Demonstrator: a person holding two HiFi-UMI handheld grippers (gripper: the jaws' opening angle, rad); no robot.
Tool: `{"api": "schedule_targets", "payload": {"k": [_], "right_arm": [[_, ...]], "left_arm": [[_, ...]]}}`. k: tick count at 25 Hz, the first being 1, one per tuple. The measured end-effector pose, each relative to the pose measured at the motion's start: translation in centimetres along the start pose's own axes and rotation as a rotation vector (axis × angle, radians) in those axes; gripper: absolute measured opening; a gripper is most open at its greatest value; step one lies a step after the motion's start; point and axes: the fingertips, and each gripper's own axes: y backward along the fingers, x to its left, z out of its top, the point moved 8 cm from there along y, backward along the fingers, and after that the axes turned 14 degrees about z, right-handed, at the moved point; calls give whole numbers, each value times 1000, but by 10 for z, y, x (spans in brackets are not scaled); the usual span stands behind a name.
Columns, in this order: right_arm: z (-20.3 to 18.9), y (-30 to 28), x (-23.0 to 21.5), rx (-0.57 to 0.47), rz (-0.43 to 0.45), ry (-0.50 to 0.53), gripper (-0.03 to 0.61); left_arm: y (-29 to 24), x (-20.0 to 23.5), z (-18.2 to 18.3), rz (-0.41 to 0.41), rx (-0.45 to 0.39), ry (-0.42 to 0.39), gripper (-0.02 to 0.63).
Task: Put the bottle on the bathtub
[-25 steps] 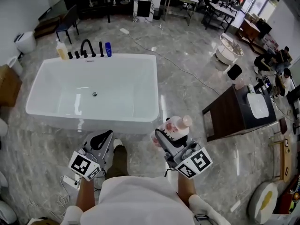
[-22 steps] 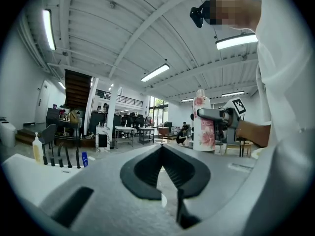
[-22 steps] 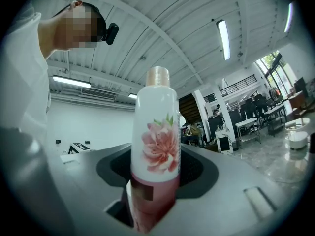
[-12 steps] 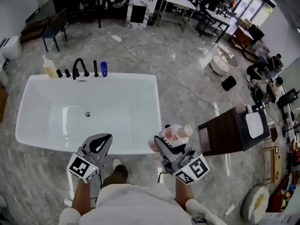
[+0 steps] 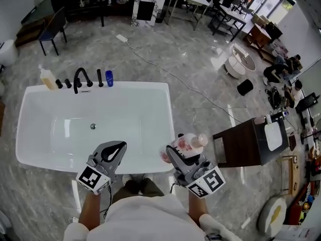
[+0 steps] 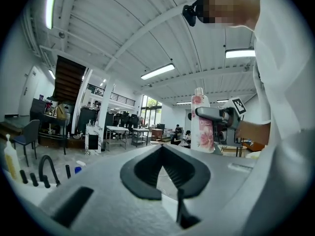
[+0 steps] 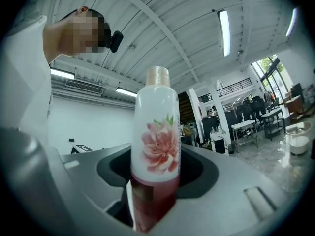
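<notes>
The white bathtub [image 5: 171, 129] fills the left middle of the head view. A white bottle with a pink flower print, pale cap and red lower part [image 5: 189, 141] stands upright in my right gripper [image 5: 174, 153], which is shut on its lower body just past the tub's near right corner. In the right gripper view the bottle [image 7: 156, 132] rises between the jaws of my right gripper [image 7: 154, 183]. My left gripper [image 5: 118, 146] hovers over the tub's near rim, shut and holding nothing. From the left gripper view, the bottle [image 6: 202, 124] shows beyond my left gripper [image 6: 161, 149].
On the tub's far rim stand a black faucet set [image 5: 80, 77], a yellowish bottle [image 5: 47, 78] and a small blue bottle [image 5: 109, 78]. A dark wooden vanity with a white basin [image 5: 249, 142] stands to the right. A cable [image 5: 150, 64] crosses the marble floor behind the tub.
The person has stepped closer to the tub. Both grippers have moved forward from in front of the tub to its near rim, the bottle still held upright.
</notes>
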Motion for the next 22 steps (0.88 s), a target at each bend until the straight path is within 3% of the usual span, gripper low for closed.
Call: {"api": "schedule_targets", "payload": {"k": [8, 16, 22], "right_arm": [[9, -3, -44, -13, 62, -3, 232], [4, 11, -83, -9, 107, -5, 232], [2, 11, -101, 28, 79, -9, 233]], "left_arm": [[-34, -12, 20, 47, -3, -24, 3], [-60, -41, 9, 70, 48, -42, 3], [-68, -39, 1, 84, 70, -21, 3]]}}
